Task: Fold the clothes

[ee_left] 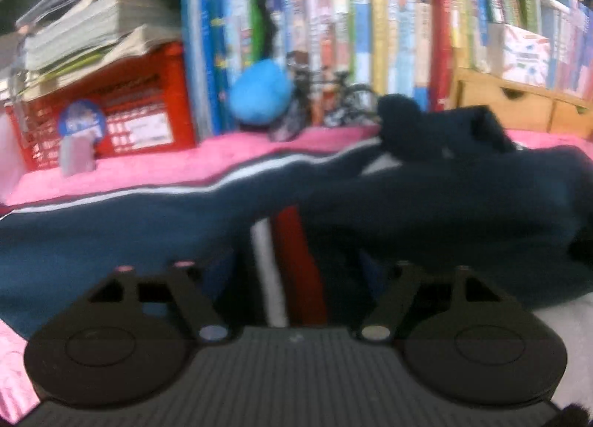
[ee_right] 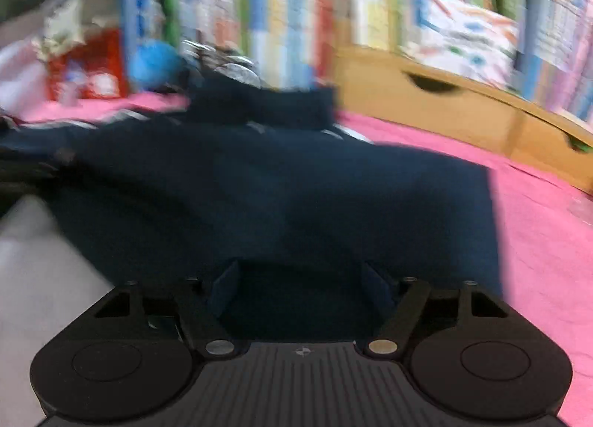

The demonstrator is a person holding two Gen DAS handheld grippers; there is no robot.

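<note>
One garment catalogued: navy jacket, soft, limp, light by appearance, lying on the pink cover directly ahead of both tongs. Right gripper: jaws spread, hem between them. Left gripper: fingers hidden under cloth, state cannot be told. Hem corners are judged best gripped. Beyond: striped sleeve, bookshelf.

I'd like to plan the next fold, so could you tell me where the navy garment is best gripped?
Judging from the right wrist view, grip the navy garment at its straight right edge, coming from the right over the pink cover. That edge lies flat and exposed, so the tongs could probably slide under it.
</note>
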